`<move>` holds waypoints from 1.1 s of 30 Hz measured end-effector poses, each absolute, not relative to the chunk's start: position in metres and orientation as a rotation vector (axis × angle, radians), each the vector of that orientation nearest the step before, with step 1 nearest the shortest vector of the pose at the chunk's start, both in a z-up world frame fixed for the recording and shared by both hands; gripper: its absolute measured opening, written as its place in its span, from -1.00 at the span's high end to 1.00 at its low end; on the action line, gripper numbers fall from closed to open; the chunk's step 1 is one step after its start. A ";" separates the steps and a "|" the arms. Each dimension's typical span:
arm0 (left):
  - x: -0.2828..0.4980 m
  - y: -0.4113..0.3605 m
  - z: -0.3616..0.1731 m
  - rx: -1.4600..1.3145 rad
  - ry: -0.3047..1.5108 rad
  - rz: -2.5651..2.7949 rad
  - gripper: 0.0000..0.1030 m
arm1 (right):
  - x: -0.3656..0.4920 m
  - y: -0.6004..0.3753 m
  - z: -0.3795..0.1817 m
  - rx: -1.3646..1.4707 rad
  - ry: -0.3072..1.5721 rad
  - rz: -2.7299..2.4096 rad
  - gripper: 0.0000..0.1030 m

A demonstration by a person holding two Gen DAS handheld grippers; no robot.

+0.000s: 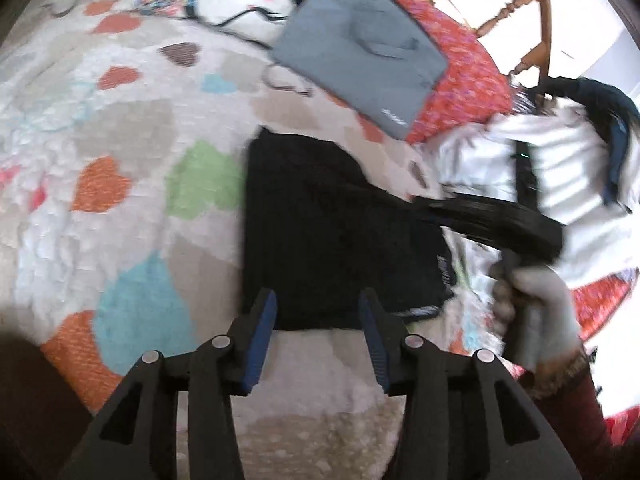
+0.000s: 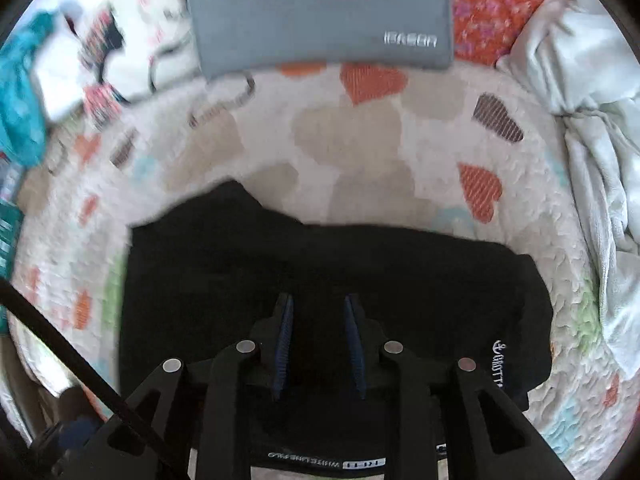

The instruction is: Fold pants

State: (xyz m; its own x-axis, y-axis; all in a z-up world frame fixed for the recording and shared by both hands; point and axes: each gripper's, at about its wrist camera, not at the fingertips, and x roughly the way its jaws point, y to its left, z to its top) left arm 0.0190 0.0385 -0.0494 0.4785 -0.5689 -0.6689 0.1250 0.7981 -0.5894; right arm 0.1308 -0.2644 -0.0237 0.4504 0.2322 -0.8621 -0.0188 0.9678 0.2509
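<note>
The black pants point(image 1: 332, 232) lie folded into a compact rectangle on the heart-patterned bedspread point(image 1: 132, 148). My left gripper point(image 1: 318, 300) is open and empty, its blue pads at the near edge of the pants. The right gripper point(image 1: 452, 210) shows blurred in the left wrist view over the pants' right side, held by a gloved hand point(image 1: 536, 312). In the right wrist view the pants point(image 2: 400, 280) fill the lower middle, white lettering at their right edge. My right gripper point(image 2: 318, 304) hovers over them, jaws apart, nothing between the pads.
A grey laptop sleeve point(image 1: 360, 48) point(image 2: 320, 16) lies beyond the pants. A red-orange blanket point(image 1: 460, 72) and a white cloth point(image 2: 592, 128) lie to the right. White printed fabric point(image 2: 112, 52) and a teal item point(image 2: 20, 100) lie at left. A wooden chair point(image 1: 532, 20) stands behind.
</note>
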 end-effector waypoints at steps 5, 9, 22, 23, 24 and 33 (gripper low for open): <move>0.038 0.037 -0.063 -0.495 1.039 -0.382 0.20 | 0.123 -0.242 -0.027 0.447 1.080 0.427 0.44; 0.040 0.031 -0.064 -0.458 1.055 -0.374 0.19 | 0.116 -0.238 -0.072 0.573 1.150 0.417 0.44; 0.045 0.016 -0.058 -0.351 1.064 -0.373 0.12 | 0.041 -0.317 -0.092 0.770 0.967 0.251 0.13; 0.045 0.011 -0.055 -0.328 1.059 -0.378 0.11 | 0.031 -0.325 -0.090 0.787 0.934 0.237 0.13; 0.046 0.007 -0.053 -0.311 1.056 -0.385 0.10 | 0.020 -0.334 -0.087 0.813 0.893 0.219 0.13; 0.068 -0.067 -0.024 -0.187 1.083 -0.527 0.06 | -0.046 -0.391 -0.080 0.828 0.709 -0.134 -0.10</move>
State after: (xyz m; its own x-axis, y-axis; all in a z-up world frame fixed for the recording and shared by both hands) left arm 0.0684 -0.0666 -0.0242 0.3602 -0.4948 -0.7909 0.3164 0.8623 -0.3954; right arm -0.0461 -0.3909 -0.0799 0.7645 0.1563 -0.6254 0.3741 0.6824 0.6280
